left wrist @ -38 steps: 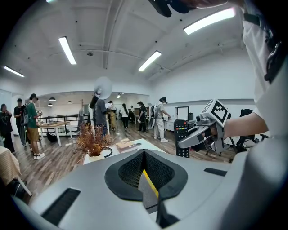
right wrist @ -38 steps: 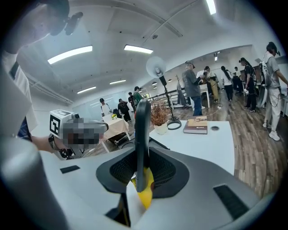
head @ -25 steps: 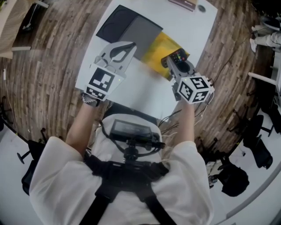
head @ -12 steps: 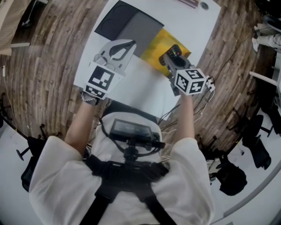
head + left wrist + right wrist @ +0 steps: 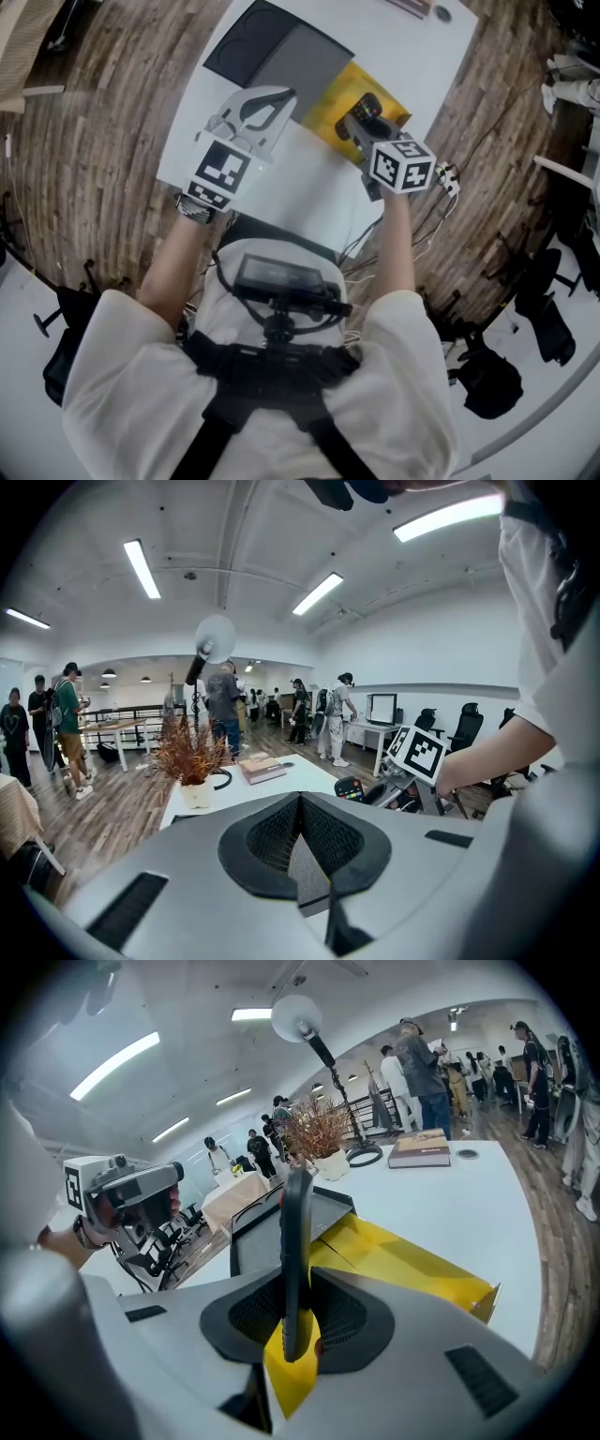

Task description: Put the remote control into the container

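Head view first. Our right gripper [image 5: 359, 124] is clamped on the remote control [image 5: 369, 103] and holds it over the yellow container [image 5: 337, 103], which sits on the white table [image 5: 309, 187] right beside a dark grey tray [image 5: 281, 61]. The left gripper [image 5: 281, 97] hangs over the table just beside the container. As far as we can tell it isn't touching anything, and we reckon it's parked there to stay out of the way on a one-handed job.

In the left gripper view, the jaws are pressed together with nothing between them, so that hand really is idle. From this side we can see the button end of the remote poking out past the right gripper.

The right gripper view is the useful one. The remote stands on edge between the jaws, with the pads squeezing its two broad faces. That makes sense to us, since flat faces give a solid hold and the jaws barely need to spread. The gripper tilts downward with yellow right behind the remote, so the far end looks set to go in first. We can't tell whether it's touching the container floor yet. The remote is still in the grip, so it hasn't been dropped off.
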